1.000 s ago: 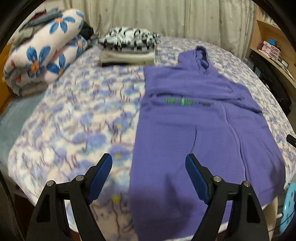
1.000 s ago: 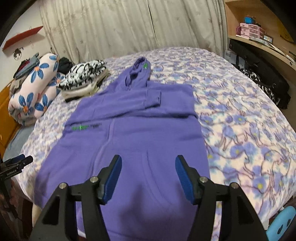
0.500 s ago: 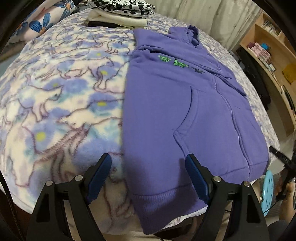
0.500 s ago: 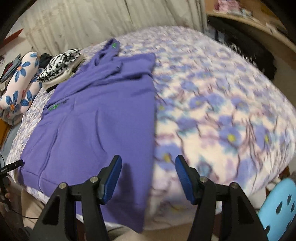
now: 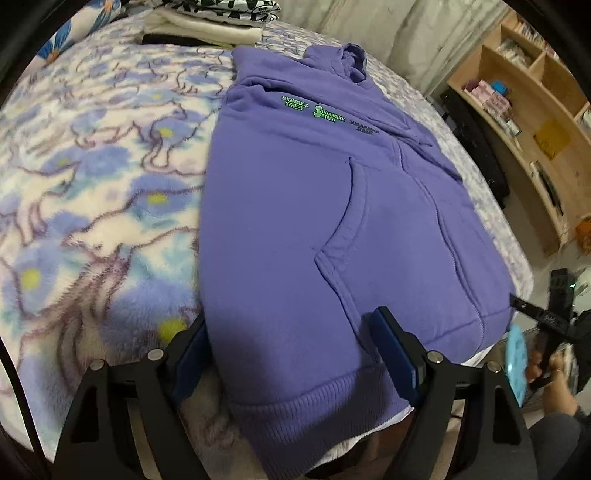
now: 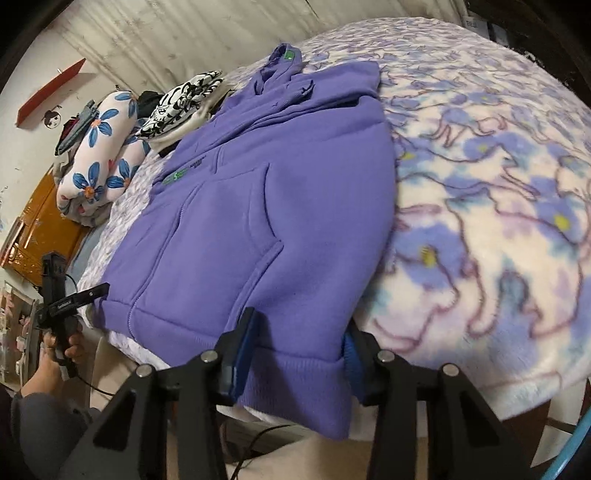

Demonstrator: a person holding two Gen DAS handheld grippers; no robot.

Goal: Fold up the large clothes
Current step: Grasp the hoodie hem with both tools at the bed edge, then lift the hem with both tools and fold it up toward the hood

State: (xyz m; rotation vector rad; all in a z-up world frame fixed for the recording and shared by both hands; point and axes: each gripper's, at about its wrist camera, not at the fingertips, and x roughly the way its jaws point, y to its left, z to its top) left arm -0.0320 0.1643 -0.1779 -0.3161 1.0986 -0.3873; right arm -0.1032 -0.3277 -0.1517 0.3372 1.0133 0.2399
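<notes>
Because the purple hoodie (image 5: 295, 221) lies face up and flat on the bed (image 5: 92, 184), with its ribbed hem spilling over the bed's near edge, that hem is the easiest part to catch, and both claws have gone for it. From the left wrist, the left claw (image 5: 291, 347) stands wide, straddling the hoodie's hem corner; its blue pads (image 5: 393, 350) sit either side of the cloth without pinching it, so I judge nothing is gripped yet. Beyond the hoodie's hood, a stack of folded clothes (image 5: 207, 22) rests near the head of the bed, probably finished pieces set out of the way. Off the hoodie's far hem corner, the person's other hand and tool show only in a blur. A wooden shelf unit (image 5: 535, 122) stands past the hoodie, its compartments holding small boxes and books too small to name. From the right wrist, the right claw (image 6: 299, 347) is at the hoodie's opposite hem corner, its jaws closing with the ribbed band between them; whether the pads already press I cannot tell for sure. A flowered rolled quilt (image 6: 99, 155) lies beyond the hoodie's printed chest, beside the folded stack. Both sleeves look already turned in across the chest, so I judge the next fold is hem toward hood.
</notes>
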